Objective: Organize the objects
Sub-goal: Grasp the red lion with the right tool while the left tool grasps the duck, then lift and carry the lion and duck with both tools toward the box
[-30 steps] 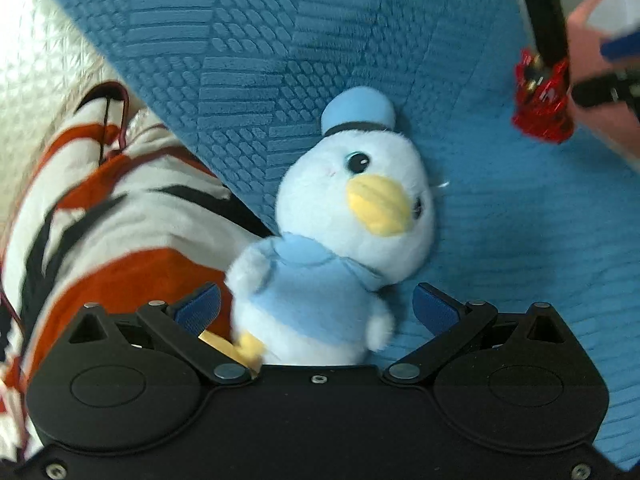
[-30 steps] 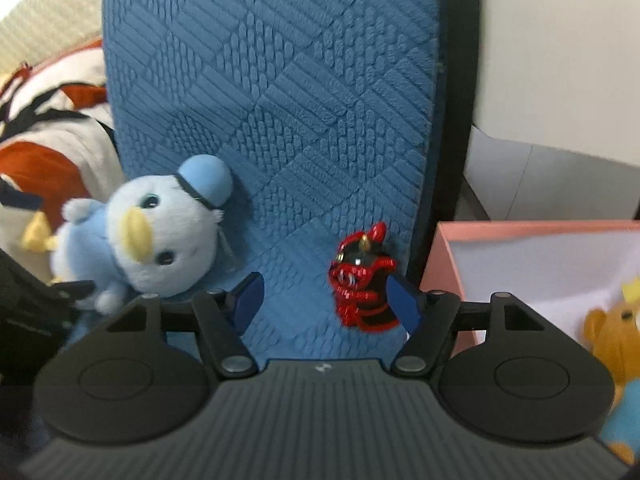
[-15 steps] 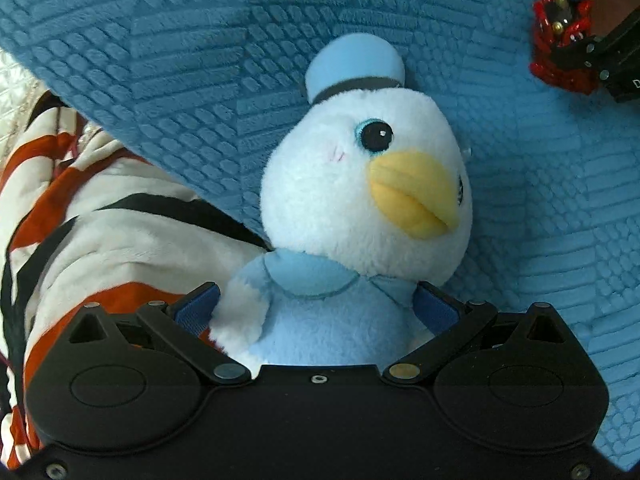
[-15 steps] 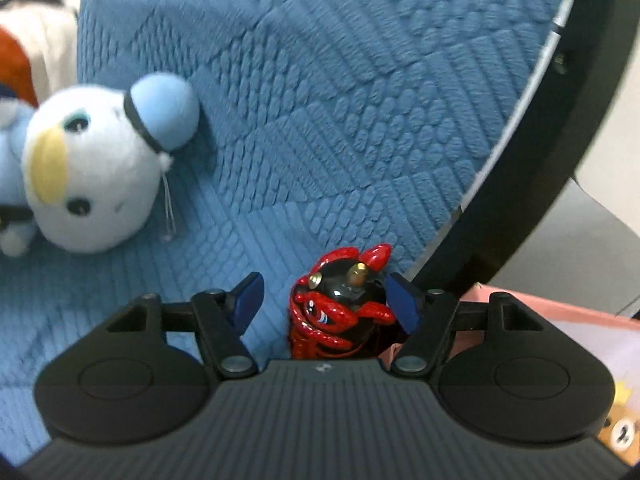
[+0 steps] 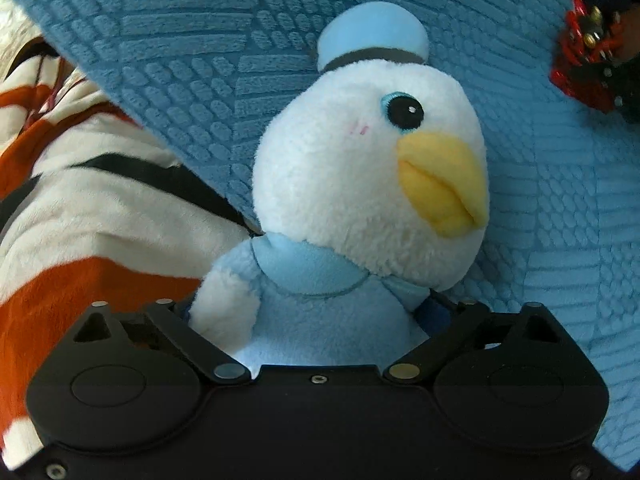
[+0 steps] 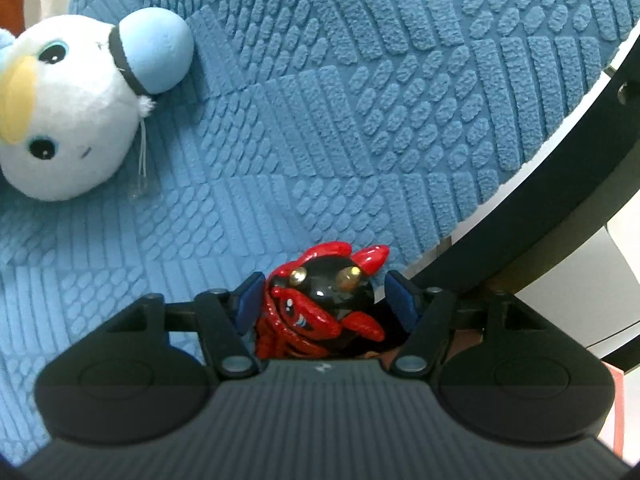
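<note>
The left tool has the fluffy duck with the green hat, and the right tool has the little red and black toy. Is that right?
Almost. The duck has a light blue hat with a dark band, not a green one; the left wrist view shows it clearly. The rest stands: the left tool is around the duck's body, and the right tool has the little red and black toy between its fingers.

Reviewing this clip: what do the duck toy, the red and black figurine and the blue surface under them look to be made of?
Duck toy: soft plush, matte, with fuzzy pile and stitched seams. Red and black figurine: hard and glossy, showing sharp highlights; probably painted plastic or resin, though ceramic is possible. Blue surface: textile with a raised quilted pattern, matte.
</note>
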Action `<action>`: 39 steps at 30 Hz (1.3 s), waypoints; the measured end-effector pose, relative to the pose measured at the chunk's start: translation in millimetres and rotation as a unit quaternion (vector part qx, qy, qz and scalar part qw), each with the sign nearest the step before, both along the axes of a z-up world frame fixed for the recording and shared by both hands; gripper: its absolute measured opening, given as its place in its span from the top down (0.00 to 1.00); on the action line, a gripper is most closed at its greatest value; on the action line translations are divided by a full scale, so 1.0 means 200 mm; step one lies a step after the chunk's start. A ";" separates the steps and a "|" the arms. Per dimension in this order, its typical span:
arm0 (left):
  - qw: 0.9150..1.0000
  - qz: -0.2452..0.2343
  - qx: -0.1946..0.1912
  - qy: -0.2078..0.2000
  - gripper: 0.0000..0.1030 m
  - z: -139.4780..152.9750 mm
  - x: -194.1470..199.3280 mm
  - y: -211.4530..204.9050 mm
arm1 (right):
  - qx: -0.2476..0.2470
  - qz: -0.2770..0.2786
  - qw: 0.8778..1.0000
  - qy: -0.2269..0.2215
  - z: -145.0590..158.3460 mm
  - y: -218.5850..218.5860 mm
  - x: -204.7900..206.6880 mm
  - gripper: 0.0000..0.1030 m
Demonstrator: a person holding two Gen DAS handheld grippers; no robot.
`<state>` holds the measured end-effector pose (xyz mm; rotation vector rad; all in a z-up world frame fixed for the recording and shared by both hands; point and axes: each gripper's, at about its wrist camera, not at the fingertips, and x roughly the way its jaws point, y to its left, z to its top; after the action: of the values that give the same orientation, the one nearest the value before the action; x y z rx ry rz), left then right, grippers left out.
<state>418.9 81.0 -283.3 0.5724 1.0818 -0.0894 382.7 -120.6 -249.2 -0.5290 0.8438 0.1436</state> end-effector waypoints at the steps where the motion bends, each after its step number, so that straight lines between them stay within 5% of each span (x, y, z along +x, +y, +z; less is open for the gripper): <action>1: 1.000 0.006 0.001 -0.001 0.10 0.00 0.00 -0.01 | 0.002 -0.002 1.000 -0.001 0.00 0.00 0.00 0.41; 5: 1.000 0.021 -0.005 0.001 0.13 0.03 -0.02 -0.03 | 0.011 -0.006 1.000 0.011 0.04 -0.02 -0.02 0.41; 14: 0.989 0.094 -0.112 0.018 0.16 0.20 -0.11 -0.05 | 0.037 0.007 0.999 0.032 0.19 -0.07 -0.17 0.41; 25: 0.953 0.193 -0.232 0.030 0.18 0.30 -0.47 -0.05 | 0.067 0.053 0.996 0.040 0.36 -0.04 -0.53 0.41; 39: 0.911 0.258 -0.318 0.035 0.17 0.23 -0.98 -0.16 | 0.092 0.087 0.990 0.067 0.31 -0.11 -0.97 0.41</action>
<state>222.7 49.7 -237.1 -0.3148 1.1645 0.0034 188.1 -143.0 -186.7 -0.4215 0.9032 0.4181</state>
